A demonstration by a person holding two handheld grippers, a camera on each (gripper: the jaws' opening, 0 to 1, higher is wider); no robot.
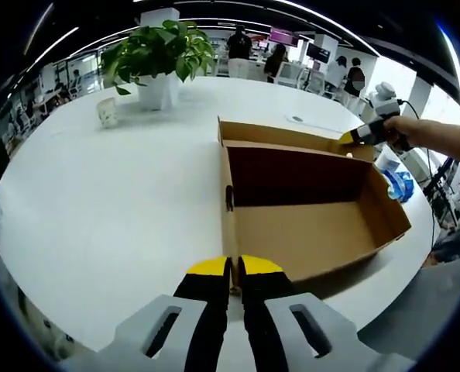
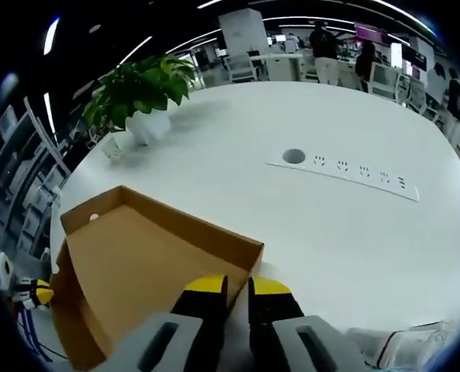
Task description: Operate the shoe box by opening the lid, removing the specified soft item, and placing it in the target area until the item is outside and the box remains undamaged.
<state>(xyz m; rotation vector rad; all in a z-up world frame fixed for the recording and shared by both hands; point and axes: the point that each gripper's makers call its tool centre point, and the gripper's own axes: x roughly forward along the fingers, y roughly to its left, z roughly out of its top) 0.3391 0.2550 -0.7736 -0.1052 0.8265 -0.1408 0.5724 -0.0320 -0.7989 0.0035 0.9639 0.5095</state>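
1. Left gripper [image 1: 235, 271]: yellow-tipped jaws pressed together at the near corner of the shoe box [image 1: 307, 225]. They seem clenched on the front wall's edge, though the contact itself is hard to make out. Probable purpose: pinning the box so it cannot slide.
2. Shoe box, left gripper view: brown cardboard, lying open on the white table [image 1: 121, 194]. Its interior looks bare, showing dark back wall and plain floor.
3. Lid [image 1: 292, 139]: thrown back behind the box, hinged along the far wall.
4. Right gripper [image 2: 238, 291]: jaws nearly closed, a thin gap between the tips, resting at the lid's edge. Whether cardboard is pinched cannot be told. In the left gripper view it sits at the lid's far corner with a hand behind it, apparently keeping the lid back.
5. Soft item: not located; neither the box interior nor the table near it shows one. Judgement: lid-opening is done, removal cannot be confirmed.
6. Potted plant [image 1: 156, 58]: white pot, far side of table, well apart from the box.
7. Power strip [image 2: 342, 167]: set flush in the tabletop beyond the lid.
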